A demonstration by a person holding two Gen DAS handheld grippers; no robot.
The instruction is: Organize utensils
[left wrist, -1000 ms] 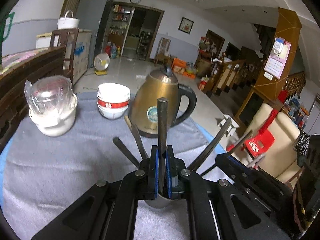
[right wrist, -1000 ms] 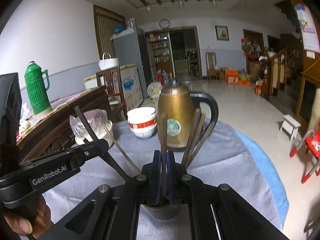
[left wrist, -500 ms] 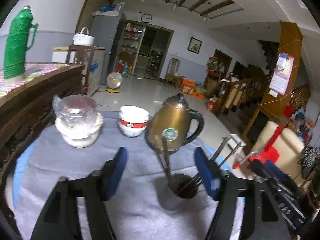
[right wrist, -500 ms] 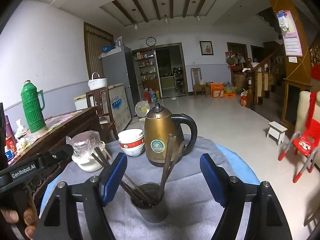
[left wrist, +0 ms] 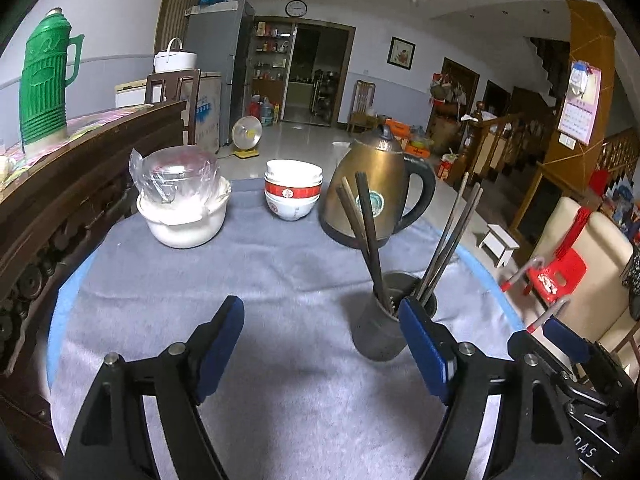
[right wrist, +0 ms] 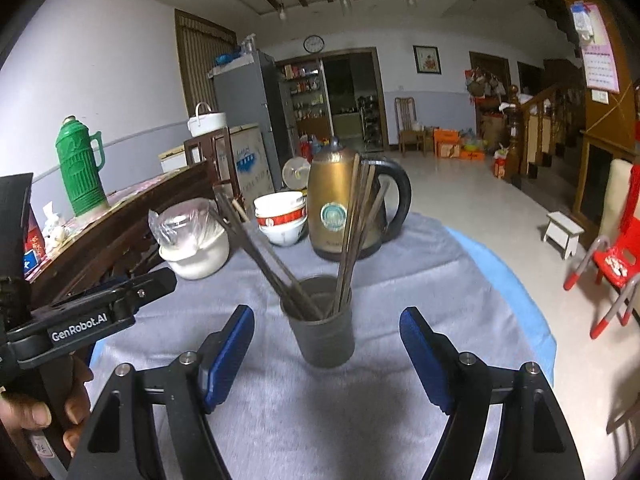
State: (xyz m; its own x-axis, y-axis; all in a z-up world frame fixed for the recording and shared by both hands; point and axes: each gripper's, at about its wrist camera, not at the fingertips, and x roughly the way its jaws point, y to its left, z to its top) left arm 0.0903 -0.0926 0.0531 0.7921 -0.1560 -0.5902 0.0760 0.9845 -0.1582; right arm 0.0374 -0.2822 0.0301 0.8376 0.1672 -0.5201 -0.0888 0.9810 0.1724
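Note:
A dark grey cup (left wrist: 378, 332) (right wrist: 322, 332) stands upright on the grey cloth and holds several dark chopsticks (left wrist: 366, 232) (right wrist: 352, 236) that fan out left and right. My left gripper (left wrist: 322, 344) is open and empty, a little short of the cup, with its right finger beside the cup's rim. My right gripper (right wrist: 326, 354) is open and empty, with the cup standing just beyond its fingers. The left gripper's body (right wrist: 80, 320) shows at the left of the right wrist view, held by a hand.
A gold kettle (left wrist: 374, 196) (right wrist: 348, 208), stacked bowls (left wrist: 292, 190) (right wrist: 280, 214) and a plastic-covered white pot (left wrist: 182, 200) (right wrist: 194, 236) stand at the table's far side. A wooden cabinet with a green thermos (left wrist: 44, 80) lies left. The table edge drops off right.
Both grippers opened and let go of the chopsticks they held, which now rest in the cup. Both grippers pulled back and up from the cup.

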